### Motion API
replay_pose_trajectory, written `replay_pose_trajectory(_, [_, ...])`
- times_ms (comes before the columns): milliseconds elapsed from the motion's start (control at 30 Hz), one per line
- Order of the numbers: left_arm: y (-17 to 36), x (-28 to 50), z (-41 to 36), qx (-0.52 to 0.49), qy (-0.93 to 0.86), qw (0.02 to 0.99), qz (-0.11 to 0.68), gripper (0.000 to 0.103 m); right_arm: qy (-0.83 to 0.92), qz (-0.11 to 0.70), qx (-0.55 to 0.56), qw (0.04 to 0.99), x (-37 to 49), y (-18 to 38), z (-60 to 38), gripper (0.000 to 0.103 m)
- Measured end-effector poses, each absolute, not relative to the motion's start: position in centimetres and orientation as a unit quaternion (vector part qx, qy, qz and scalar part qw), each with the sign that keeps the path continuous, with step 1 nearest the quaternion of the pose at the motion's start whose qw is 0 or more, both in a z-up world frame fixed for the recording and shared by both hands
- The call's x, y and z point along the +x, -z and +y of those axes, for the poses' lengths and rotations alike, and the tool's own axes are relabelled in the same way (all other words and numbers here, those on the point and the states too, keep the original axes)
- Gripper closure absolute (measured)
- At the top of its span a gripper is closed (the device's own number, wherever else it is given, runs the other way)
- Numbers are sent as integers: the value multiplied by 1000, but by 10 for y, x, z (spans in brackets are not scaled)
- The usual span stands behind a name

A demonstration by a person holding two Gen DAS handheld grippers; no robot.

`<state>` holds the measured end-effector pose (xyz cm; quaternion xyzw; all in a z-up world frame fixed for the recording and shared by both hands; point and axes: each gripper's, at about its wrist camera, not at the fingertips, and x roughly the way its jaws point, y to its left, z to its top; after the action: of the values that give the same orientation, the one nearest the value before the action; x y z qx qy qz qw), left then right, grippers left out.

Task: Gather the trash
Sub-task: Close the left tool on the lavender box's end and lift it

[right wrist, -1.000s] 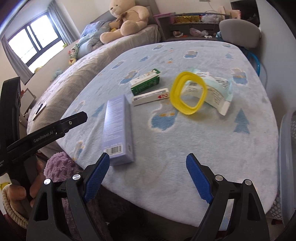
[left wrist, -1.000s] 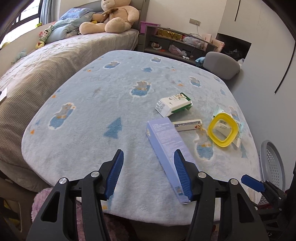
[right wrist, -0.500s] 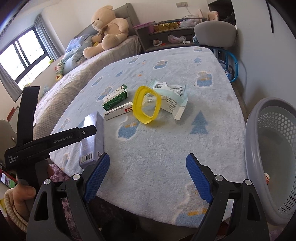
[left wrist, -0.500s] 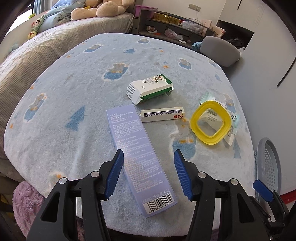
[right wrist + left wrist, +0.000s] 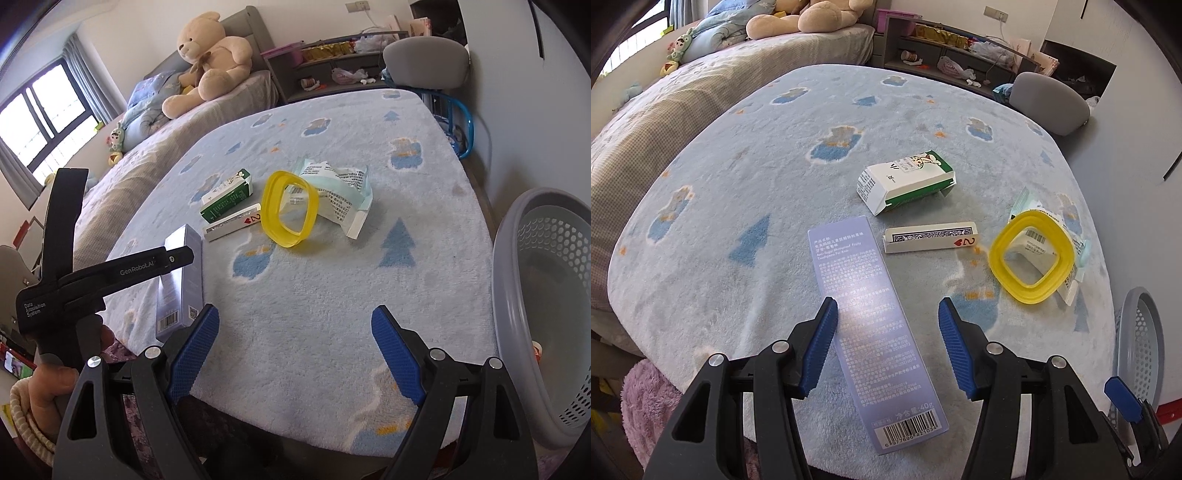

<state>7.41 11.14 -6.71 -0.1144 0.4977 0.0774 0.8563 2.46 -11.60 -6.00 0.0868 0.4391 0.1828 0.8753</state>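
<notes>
A table draped in a pale blue fleece blanket (image 5: 746,192) carries the trash. Along its near edge lies a long lavender toothpaste box (image 5: 871,325), barcode end toward the camera, and the left gripper (image 5: 885,345) hangs over it with jaws spread — the box runs between the blue pads, but neither pad presses on it. Farther in toward the middle rests a green-and-white carton (image 5: 905,181) on its side, with a flat playing-card box (image 5: 931,237) just beside it. Toward the right edge a yellow plastic ring (image 5: 1032,258) leans on a crumpled printed wrapper (image 5: 340,184). The right gripper (image 5: 293,350) hovers above bare blanket at the near edge, its jaws wide apart and nothing between them. A grey perforated basket (image 5: 517,295) stands on the floor off the table's right edge, well apart from the trash. In the right wrist view a hand (image 5: 48,384) grips the left gripper's handle at the near left corner — the lavender box shows behind it.
</notes>
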Motion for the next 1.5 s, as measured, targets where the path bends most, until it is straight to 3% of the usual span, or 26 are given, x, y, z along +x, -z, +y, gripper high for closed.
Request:
replay_pose_trajectory(867, [99, 89, 118, -166, -57, 833, 525, 46, -179, 443, 106, 872, 26, 67, -123, 20])
replay_pose_trajectory(1400, [85, 63, 145, -152, -39, 859, 487, 54, -162, 445, 82, 877, 44, 68, -97, 20])
replay_pose_trajectory(1500, [80, 59, 155, -152, -39, 863, 480, 65, -151, 444, 72, 880, 54, 69, -85, 20])
